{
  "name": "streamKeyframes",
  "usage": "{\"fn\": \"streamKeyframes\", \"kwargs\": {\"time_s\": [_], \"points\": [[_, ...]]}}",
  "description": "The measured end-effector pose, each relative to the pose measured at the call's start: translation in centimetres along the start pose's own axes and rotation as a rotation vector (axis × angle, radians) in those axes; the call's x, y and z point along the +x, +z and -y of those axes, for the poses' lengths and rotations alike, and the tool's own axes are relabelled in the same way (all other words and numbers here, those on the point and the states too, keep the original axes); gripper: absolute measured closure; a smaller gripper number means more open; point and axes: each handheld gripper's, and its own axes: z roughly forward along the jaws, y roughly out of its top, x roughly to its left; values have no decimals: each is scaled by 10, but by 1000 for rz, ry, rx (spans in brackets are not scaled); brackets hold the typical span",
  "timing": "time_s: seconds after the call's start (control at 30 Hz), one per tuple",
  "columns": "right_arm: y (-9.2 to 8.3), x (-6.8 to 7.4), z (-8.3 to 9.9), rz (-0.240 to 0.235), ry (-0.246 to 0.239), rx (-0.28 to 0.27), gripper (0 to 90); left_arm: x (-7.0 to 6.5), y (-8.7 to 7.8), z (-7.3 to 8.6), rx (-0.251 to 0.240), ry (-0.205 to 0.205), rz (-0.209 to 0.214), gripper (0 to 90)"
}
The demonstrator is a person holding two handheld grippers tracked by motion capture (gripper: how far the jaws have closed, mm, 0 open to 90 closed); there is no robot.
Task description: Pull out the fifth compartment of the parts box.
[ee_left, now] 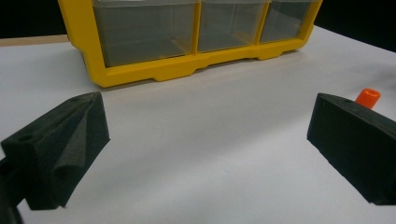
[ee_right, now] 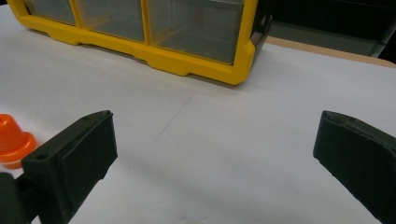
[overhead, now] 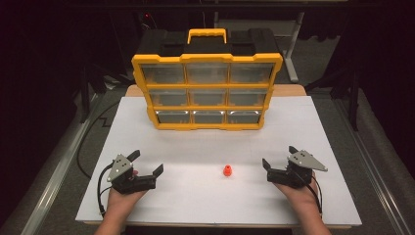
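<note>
Two forearms come in at the near edge of the table, each hand carrying a gripper, so nearest us we have the left gripper (overhead: 148, 163) and the right gripper (overhead: 279, 160), both low over the white tabletop (overhead: 195, 200). Largest thing out there is that white tabletop, with its near edge just behind the wrists and its side edges well outside both hands. Plenty of bare surface runs between the grippers and the back of the table.

Standing upright at the far side is the yellow drawer organizer (overhead: 207, 91), black-backed, yellow carry handle on top. Count the clear drawers: three rows of three, nine in all, every one pushed in flush. Its base sits on the white surface, well apart from both grippers.

Now the grippers, two of them. Left gripper, jaws spread wide with nothing between them, as the left gripper view confirms, bare table in the gap. Right gripper, same story: jaws gaping, holding nothing.

Smallest item, one only: the orange cap (overhead: 227, 170), sitting on the table between the two grippers, nearer the right one, touching neither. It stands upright on its wide flared base with its narrow rounded end up, so its long axis runs vertical.
</note>
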Motion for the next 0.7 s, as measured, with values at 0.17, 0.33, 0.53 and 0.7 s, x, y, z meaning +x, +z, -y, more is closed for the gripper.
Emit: {"fn": "streamKeyframes", "kwargs": {"time_s": [0.17, 0.33, 0.53, 0.7], "points": [[13, -5, -5, 11, 4, 4, 0, 1, 1, 0, 1, -7, 3, 1], [26, -7, -8, 18, -11, 7, 0, 1, 4, 0, 22, 3, -1, 2], [35, -9, -13, 22, -11, 7, 1, 0, 3, 0, 24, 4, -11, 2], [43, -13, -20, 26, -17, 14, 1, 1, 2, 0, 36, 1, -4, 7]]}}
